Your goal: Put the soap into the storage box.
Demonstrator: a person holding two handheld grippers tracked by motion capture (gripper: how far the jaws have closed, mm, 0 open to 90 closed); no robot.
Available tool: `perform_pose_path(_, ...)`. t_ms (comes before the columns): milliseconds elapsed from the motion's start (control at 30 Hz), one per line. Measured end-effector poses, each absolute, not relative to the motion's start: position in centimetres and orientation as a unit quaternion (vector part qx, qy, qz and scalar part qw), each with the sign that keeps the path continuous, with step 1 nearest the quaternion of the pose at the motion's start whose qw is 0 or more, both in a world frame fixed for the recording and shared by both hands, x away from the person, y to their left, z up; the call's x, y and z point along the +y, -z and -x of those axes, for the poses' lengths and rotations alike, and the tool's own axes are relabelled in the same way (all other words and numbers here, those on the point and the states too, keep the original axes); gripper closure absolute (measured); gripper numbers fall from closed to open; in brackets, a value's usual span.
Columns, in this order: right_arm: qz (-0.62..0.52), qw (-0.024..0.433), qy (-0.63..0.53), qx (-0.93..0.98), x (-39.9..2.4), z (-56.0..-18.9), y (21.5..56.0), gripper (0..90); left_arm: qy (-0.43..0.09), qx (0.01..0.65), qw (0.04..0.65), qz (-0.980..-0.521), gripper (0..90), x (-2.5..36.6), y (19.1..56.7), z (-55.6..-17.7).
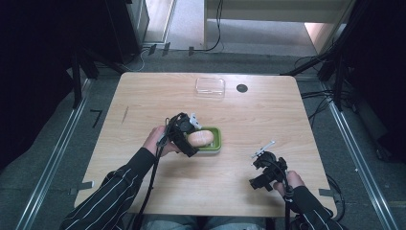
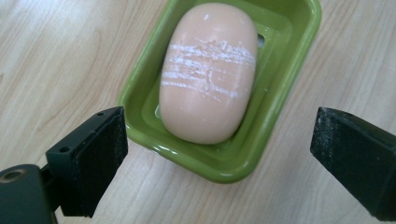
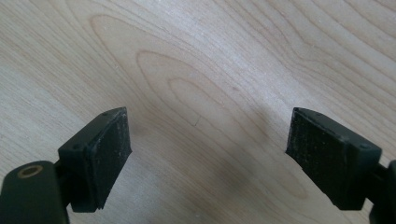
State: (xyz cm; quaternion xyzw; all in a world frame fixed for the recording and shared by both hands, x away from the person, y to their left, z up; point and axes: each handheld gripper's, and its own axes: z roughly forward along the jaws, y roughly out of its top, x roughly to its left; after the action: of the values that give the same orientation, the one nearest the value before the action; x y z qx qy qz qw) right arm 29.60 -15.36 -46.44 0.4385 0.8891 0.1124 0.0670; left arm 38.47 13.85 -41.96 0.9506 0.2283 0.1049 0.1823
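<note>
Soap bar (image 2: 208, 74) sits flat in the green dish (image 2: 289, 88), mid-table. Left gripper (image 2: 219, 163) is just beside the dish's near end, jaws wide, nothing between the pads — placement step looks done, this reads as the release. Right gripper (image 3: 208, 158) idles over bare table (image 3: 196, 56), jaws wide, empty. Likely next: clear lid (image 1: 210, 86) at the far edge goes on — needs a reach across and a light, square grip.

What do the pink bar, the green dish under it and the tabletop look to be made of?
Pink bar: likely soap, matte, with chalky white scrape marks.
Green dish: glossy, probably plastic or glazed ceramic; highlights show along its rim.
Tabletop: light wood or wood-look laminate, with visible grain.
</note>
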Motion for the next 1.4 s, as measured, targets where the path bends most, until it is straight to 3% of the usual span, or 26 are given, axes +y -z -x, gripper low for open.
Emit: perform_pose_path(1400,-0.435,0.065,-0.113,0.891,-15.4,-29.6,46.5,14.2,-0.115,0.254,0.167,-0.946,4.0,19.0,41.5,-32.2)
